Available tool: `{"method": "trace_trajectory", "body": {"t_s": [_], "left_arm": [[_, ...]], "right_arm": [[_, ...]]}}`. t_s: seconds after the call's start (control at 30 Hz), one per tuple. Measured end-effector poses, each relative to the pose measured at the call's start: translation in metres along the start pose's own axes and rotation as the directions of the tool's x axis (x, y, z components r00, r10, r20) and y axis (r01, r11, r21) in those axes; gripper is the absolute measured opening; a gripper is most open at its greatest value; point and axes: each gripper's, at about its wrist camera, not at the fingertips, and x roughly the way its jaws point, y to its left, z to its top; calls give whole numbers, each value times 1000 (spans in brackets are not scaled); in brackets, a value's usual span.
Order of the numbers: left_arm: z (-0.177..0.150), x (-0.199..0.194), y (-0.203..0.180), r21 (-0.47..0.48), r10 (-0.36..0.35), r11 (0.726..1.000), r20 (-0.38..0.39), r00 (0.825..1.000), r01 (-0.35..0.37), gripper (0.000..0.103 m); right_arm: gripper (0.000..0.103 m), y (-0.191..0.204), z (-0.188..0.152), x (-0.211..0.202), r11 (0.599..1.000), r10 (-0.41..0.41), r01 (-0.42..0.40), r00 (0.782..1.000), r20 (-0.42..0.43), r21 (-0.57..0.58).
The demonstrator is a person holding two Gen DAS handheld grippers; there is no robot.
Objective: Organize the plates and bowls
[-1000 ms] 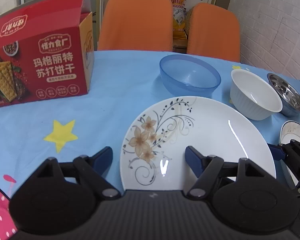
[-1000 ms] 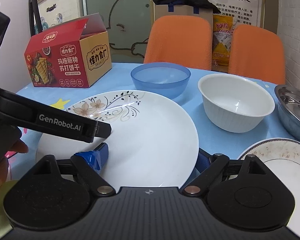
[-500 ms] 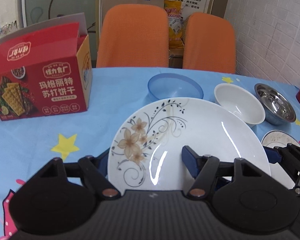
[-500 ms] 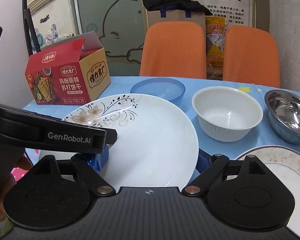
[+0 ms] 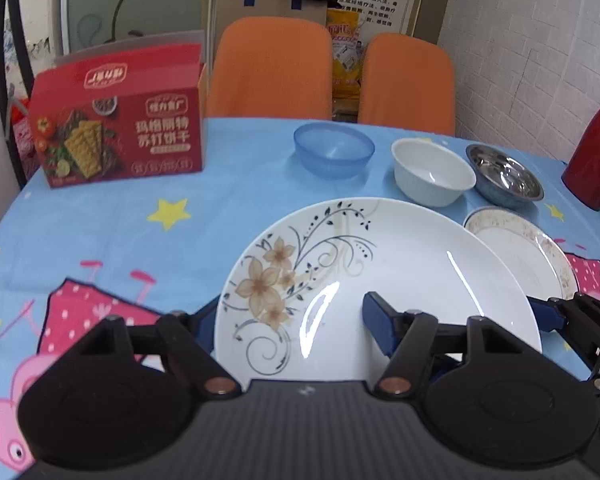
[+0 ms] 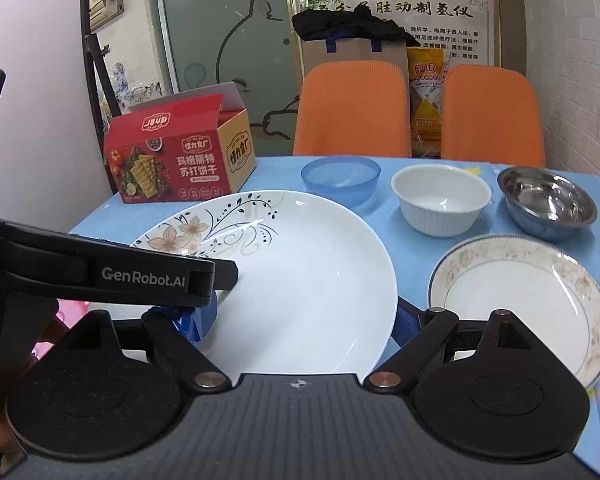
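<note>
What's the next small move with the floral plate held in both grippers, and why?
Probably carry the floral plate sideways over the smaller speckled plate and lower it level. Left gripper and right gripper each clamp its near rim, and it looks lifted off the table. The three bowls behind sit apart, so stacking plates seems the natural step.

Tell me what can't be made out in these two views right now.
- Near rim of the floral plate: both views, hidden by the gripper bodies.
- Red flask: left wrist view, cut off by the right edge.
- Small print on the cracker box: left wrist view, blurred.
</note>
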Motion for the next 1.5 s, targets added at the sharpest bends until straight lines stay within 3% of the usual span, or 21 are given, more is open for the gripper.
{"method": "trace_trajectory", "body": {"t_s": [0.27, 0.37, 0.47, 0.63, 0.87, 0.97, 1.27, 1.5], "left_arm": [[-53, -13, 9, -23, 27, 999, -38, 999, -28, 64], [-59, -9, 6, 4, 55, 998, -30, 998, -55, 65], [-61, -1, 13, -29, 29, 999, -53, 998, -31, 64], [-60, -6, 12, -3, 52, 999, 2, 999, -52, 64], [-47, -21, 20, -46, 51, 998, 52, 997, -49, 71], [-45, -25, 19, -57, 39, 998, 58, 998, -36, 74], [-39, -14, -20, 17, -40, 999, 29, 999, 40, 78], [-7, 25, -70, 108, -156, 981, -77, 985, 164, 78]], "right_arm": [[76, 24, -44, -15, 1000, 23, -23, 998, -53, 2], [76, 25, -51, -13, 999, 32, -32, 997, -67, 3], [75, 22, -55, -9, 999, 40, -39, 996, -75, 16], [75, 22, -55, -8, 999, 37, -36, 997, -69, 18], [74, 20, -46, -24, 1000, 20, -19, 999, 35, -12], [74, 7, -38, -40, 999, 28, -33, 994, 105, 40], [74, -66, -50, -59, 971, -139, 124, 988, 64, 204], [75, -128, -54, -65, 919, -263, 239, 964, 34, 314]]}}
